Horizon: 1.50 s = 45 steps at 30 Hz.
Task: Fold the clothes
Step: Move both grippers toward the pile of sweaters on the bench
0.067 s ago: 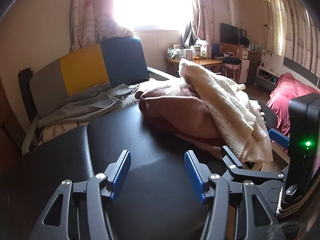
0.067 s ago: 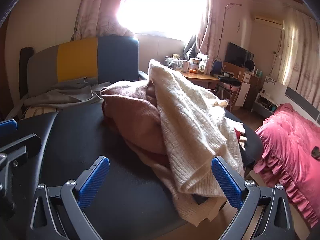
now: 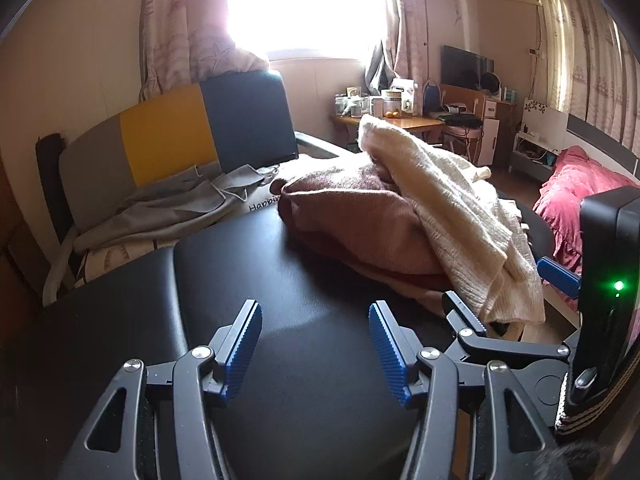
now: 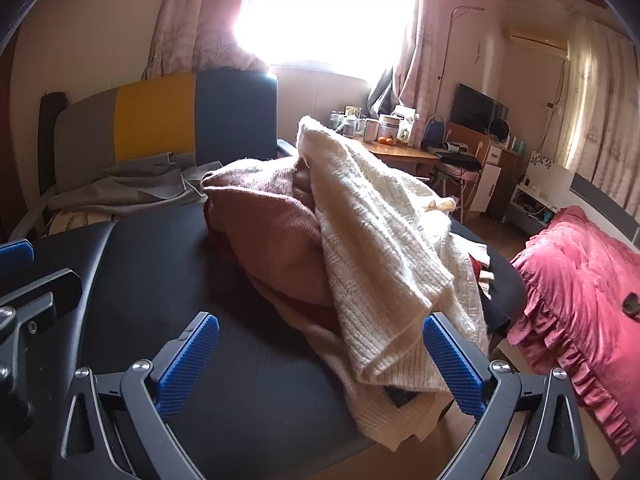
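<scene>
A heap of clothes lies on the black padded table [image 3: 304, 280] [image 4: 152, 264]. A cream knitted sweater [image 3: 452, 204] [image 4: 372, 240] drapes over a brownish-pink knit garment [image 3: 352, 216] [image 4: 268, 228], and its hem hangs over the table's right edge. My left gripper [image 3: 316, 344] is open above bare black padding, short of the pile, holding nothing. My right gripper [image 4: 320, 360] is open wide, with the cream sweater's hanging hem just in front of and between its blue pads; whether it touches them I cannot tell. In the left wrist view the right gripper [image 3: 508, 288] shows at the right, beside the sweater.
A grey garment [image 3: 168, 208] [image 4: 132, 188] lies on a grey, yellow and blue sofa [image 3: 168, 140] behind the table. A pink ruffled bed [image 4: 580, 292] stands at the right. A wooden desk [image 4: 400, 152] with jars and a TV sit by the bright window.
</scene>
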Each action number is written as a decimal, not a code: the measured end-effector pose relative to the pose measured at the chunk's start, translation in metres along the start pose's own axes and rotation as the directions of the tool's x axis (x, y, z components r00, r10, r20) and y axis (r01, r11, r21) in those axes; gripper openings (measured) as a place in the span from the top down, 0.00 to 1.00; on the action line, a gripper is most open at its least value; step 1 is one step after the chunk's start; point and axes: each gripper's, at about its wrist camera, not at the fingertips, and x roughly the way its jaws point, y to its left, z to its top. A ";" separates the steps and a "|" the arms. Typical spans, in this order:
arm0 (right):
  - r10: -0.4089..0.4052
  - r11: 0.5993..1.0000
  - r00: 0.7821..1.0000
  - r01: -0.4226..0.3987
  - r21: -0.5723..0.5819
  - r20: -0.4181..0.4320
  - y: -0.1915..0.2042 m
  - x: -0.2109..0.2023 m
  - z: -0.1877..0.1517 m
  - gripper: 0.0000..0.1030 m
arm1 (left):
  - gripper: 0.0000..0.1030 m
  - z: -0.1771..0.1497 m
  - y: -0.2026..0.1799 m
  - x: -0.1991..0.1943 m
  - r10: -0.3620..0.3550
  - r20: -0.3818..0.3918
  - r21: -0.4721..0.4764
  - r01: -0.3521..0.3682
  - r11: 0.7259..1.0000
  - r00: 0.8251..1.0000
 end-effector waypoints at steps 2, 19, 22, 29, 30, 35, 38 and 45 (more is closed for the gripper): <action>0.011 1.000 1.000 -0.011 -0.003 -0.011 0.003 0.001 -0.003 0.00 | 0.45 -0.003 0.004 0.000 0.003 -0.006 -0.010 -0.003 1.000 1.000; 0.093 0.995 0.989 -0.096 -0.020 -0.113 0.026 0.012 -0.032 0.00 | 0.44 -0.030 0.038 0.007 0.079 -0.077 -0.064 -0.084 0.994 0.994; 0.125 0.992 0.980 -0.126 0.000 -0.152 0.027 0.016 -0.039 0.00 | 0.43 -0.050 0.054 0.023 0.007 -0.123 -0.101 -0.020 0.995 0.992; 0.196 0.980 0.944 -0.196 0.029 -0.265 0.037 0.042 -0.052 0.00 | 0.43 -0.109 0.107 0.067 0.064 -0.297 -0.200 -0.128 0.971 0.953; 0.202 0.979 0.937 -0.203 0.029 -0.286 0.039 0.048 -0.054 0.00 | 0.43 -0.114 0.113 0.070 0.085 -0.306 -0.203 -0.152 0.967 0.948; 0.218 0.975 0.917 -0.222 0.027 -0.335 0.059 0.069 -0.057 0.00 | 0.43 -0.130 0.152 0.066 0.109 -0.307 -0.281 -0.199 0.939 0.945; 0.189 0.979 0.937 -0.204 -0.018 -0.294 0.075 0.066 -0.048 0.00 | 0.43 -0.134 0.167 0.055 0.134 -0.285 -0.293 -0.219 0.931 0.949; 0.061 0.991 0.997 -0.066 -0.116 -0.041 0.090 0.025 -0.001 0.00 | 0.43 -0.155 0.195 0.046 0.198 -0.314 -0.323 -0.301 0.897 0.929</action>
